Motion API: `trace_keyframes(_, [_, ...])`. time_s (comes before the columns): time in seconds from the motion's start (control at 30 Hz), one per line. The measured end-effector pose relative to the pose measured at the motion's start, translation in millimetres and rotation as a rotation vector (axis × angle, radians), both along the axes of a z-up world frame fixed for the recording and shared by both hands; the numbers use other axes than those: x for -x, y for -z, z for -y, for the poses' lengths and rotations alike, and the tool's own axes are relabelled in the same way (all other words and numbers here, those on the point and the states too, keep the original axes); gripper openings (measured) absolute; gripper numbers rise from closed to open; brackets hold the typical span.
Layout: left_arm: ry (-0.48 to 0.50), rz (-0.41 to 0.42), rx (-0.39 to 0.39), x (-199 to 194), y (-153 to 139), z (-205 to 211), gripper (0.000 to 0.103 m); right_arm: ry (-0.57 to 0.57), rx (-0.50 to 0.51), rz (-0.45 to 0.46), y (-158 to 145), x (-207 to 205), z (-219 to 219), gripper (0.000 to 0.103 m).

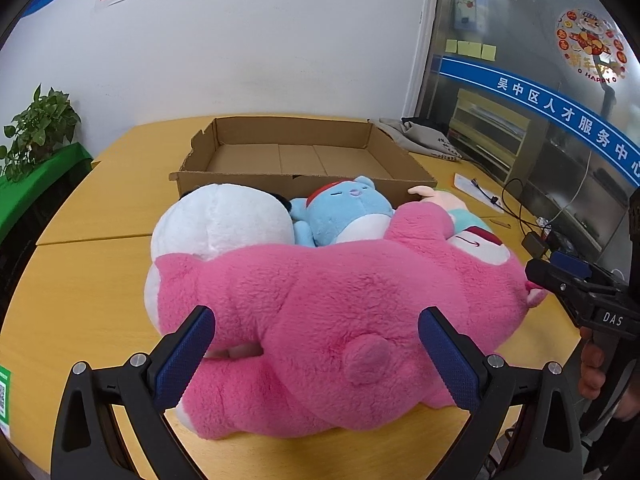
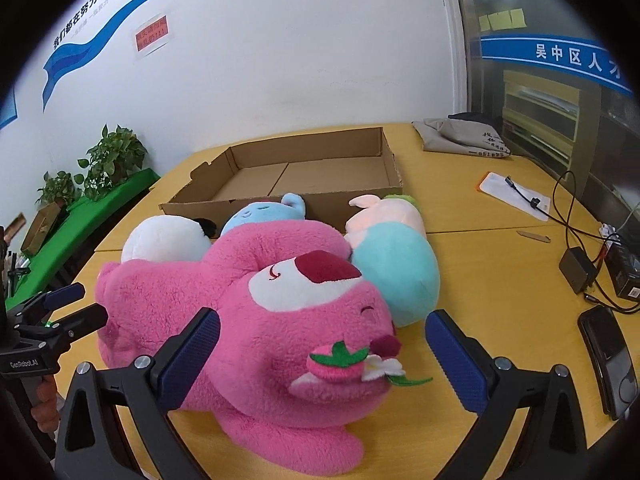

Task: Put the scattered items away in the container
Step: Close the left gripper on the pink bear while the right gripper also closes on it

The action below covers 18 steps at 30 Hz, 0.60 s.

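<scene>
A big pink plush bear (image 1: 320, 312) lies on its side on the yellow table, its head (image 2: 312, 320) toward the right. Behind it lie a white plush (image 1: 224, 220), a small blue plush (image 1: 344, 212) and a teal-and-pink plush (image 2: 392, 264). An open, empty cardboard box (image 1: 296, 160) stands behind them, also in the right wrist view (image 2: 304, 172). My left gripper (image 1: 316, 344) is open, its fingers on either side of the bear's rear. My right gripper (image 2: 324, 344) is open around the bear's head. Each gripper shows in the other's view, the right (image 1: 560, 276) and the left (image 2: 76, 304).
At the right lie a grey cloth bag (image 2: 460, 136), a white paper with a cable (image 2: 516, 196), a black adapter (image 2: 576, 272) and a dark phone (image 2: 608, 360). Potted plants (image 2: 108, 160) stand on a green shelf at the left. A wall is behind the table.
</scene>
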State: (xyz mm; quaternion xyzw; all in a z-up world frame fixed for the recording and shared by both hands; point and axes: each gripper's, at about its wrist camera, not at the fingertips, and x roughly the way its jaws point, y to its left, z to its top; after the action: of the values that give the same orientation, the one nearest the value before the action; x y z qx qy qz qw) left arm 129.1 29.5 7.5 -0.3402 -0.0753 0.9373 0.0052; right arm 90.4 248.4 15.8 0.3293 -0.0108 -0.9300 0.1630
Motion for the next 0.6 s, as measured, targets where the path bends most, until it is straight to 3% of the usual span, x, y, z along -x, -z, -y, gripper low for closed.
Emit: trace_keyframes(0.6, [0.064,-0.023,-0.076,3.7,5.2,4.6,0.103,-0.005,-0.015,0.02,4.5,3.5,-1.3,0.102])
